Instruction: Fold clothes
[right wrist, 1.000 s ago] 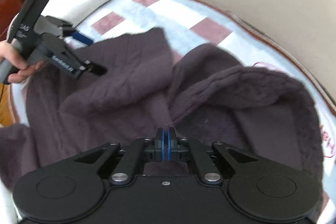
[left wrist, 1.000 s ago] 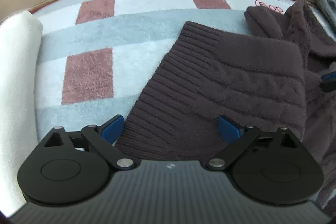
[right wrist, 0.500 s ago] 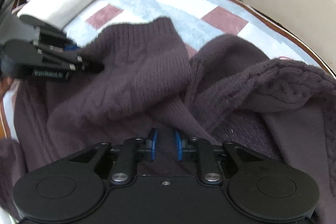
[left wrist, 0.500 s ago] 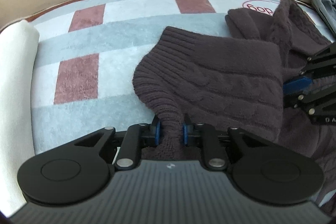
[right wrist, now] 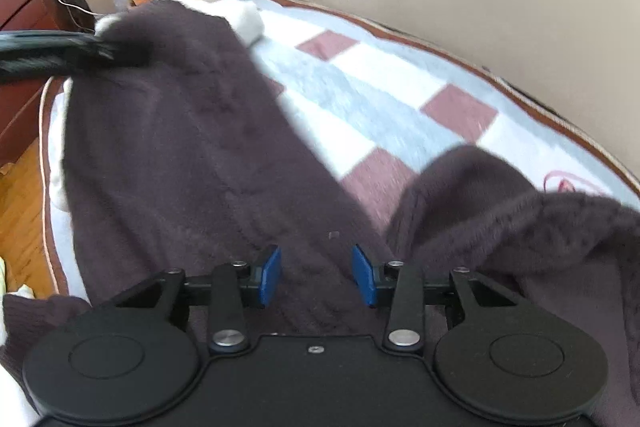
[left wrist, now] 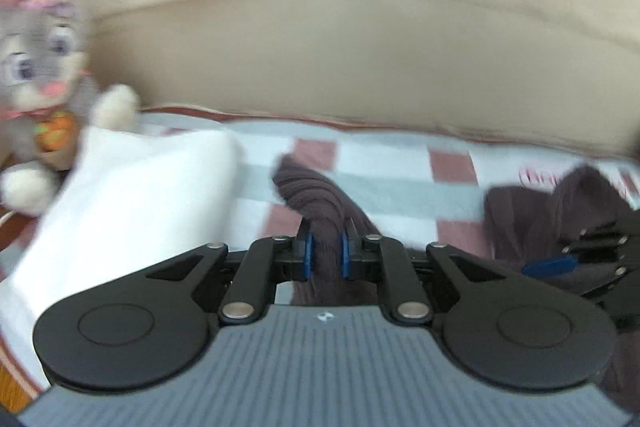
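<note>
Left wrist view, blurred: the left gripper (left wrist: 325,254) pinches a bunched ribbed edge of the dark purple-brown knitted sweater (left wrist: 316,203) between its blue pads (left wrist: 307,255); its jaws have just been closing onto that fabric, which rises in a twisted fold ahead of the fingers. The rest of the sweater lies heaped at the right of this view, where the black frame and one blue pad of the right gripper (left wrist: 556,263) show over it. Under everything is the bed's fleecy blanket in pale blue, white and dusty-red squares (left wrist: 400,163), bordered at the far side by a beige padded wall (left wrist: 360,47). A folded white cloth (left wrist: 140,187) lies at the left, and behind it sits a grey plush rabbit with an orange carrot patch (left wrist: 44,75).

From the right wrist view, the right gripper (right wrist: 316,277) stands spread, its jaws having just been opening; the sweater's knit passes under and between the blue pads (right wrist: 269,277), which do not press it. The sweater stretches as a broad band from here up to the left gripper at the upper left, which grips its far end just in front of the plush rabbit. Another part of the sweater is bunched at the right. Wooden floor (right wrist: 20,195) shows at the left edge.
</note>
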The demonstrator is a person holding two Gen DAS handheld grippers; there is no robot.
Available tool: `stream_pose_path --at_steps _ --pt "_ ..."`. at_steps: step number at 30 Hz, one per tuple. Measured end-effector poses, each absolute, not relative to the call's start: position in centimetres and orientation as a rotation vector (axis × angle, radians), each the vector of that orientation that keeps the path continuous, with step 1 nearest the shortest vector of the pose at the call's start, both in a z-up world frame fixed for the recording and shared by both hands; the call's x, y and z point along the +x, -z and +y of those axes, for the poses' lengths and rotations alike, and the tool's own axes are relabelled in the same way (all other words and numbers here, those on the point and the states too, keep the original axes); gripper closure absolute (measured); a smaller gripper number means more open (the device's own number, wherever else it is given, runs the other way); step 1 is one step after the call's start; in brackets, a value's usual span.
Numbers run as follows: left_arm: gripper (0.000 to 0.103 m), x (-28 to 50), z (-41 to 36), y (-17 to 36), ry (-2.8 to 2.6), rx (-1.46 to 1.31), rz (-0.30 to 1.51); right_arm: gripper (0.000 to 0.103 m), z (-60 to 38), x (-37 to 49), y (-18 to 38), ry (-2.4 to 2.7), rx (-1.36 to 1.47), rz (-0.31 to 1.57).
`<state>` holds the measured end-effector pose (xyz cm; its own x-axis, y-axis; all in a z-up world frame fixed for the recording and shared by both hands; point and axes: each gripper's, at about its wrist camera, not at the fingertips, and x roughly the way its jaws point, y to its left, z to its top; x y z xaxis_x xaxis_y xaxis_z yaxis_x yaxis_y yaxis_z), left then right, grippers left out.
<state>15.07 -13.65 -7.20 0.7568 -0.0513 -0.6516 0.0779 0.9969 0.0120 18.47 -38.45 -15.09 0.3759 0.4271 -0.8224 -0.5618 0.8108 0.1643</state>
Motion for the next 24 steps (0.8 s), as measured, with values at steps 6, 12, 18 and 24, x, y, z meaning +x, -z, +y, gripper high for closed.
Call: stream_pose_path --at_steps 6,12,18,24 --pt "0.091 16.6 -10.9 12.7 -0.008 -0.017 0.893 0.049 -36.0 18.6 15.9 -0.609 -0.237 0.989" --pt "0.091 17.3 -9.2 14.7 0.002 -0.116 0.957 0.048 -34.9 19.6 18.1 -0.557 -0.245 0.993" --pt "0.091 17.4 -10.5 14.9 0.006 -0.064 0.965 0.035 -33.6 19.3 20.4 -0.549 -0.286 0.993" --pt "0.091 17.3 -10.7 14.6 0.006 -0.064 0.970 0.090 -33.0 18.5 19.6 -0.583 -0.257 0.973"
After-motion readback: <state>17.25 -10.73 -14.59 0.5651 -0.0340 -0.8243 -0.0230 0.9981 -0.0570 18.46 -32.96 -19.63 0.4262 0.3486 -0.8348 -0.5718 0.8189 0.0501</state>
